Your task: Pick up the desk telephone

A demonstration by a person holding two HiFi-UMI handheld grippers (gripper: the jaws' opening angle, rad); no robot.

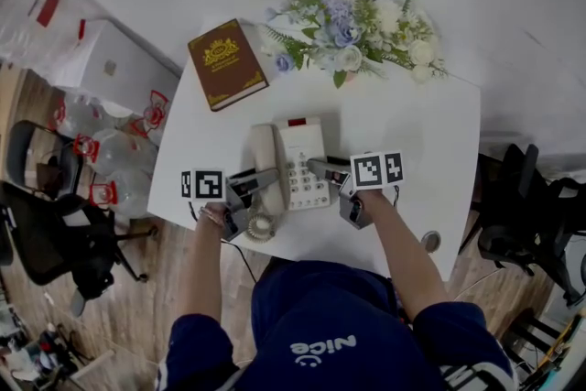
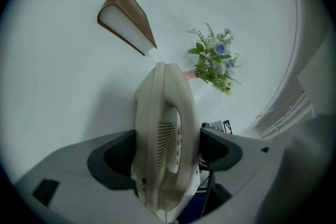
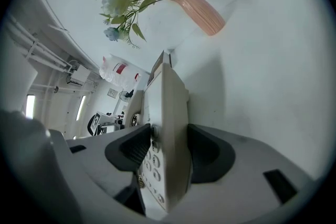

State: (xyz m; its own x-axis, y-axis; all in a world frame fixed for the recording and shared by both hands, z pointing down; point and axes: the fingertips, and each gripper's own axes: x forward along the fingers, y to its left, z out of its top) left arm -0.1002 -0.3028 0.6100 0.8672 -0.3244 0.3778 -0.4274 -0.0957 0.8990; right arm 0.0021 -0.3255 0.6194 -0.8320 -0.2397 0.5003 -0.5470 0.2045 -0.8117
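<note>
Left gripper [image 1: 259, 182] was clamped on the handset [image 2: 165, 134], right gripper [image 1: 322, 168] on the phone base [image 3: 168, 155], probably so both lift together.

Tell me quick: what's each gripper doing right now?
Left gripper: jaws shut on the handset.
Right gripper: jaws shut on the telephone base, at its right edge.

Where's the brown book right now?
In the head view, the brown book lies near the far left corner of the table, left of the flower bouquet and beyond the desk telephone.
</note>
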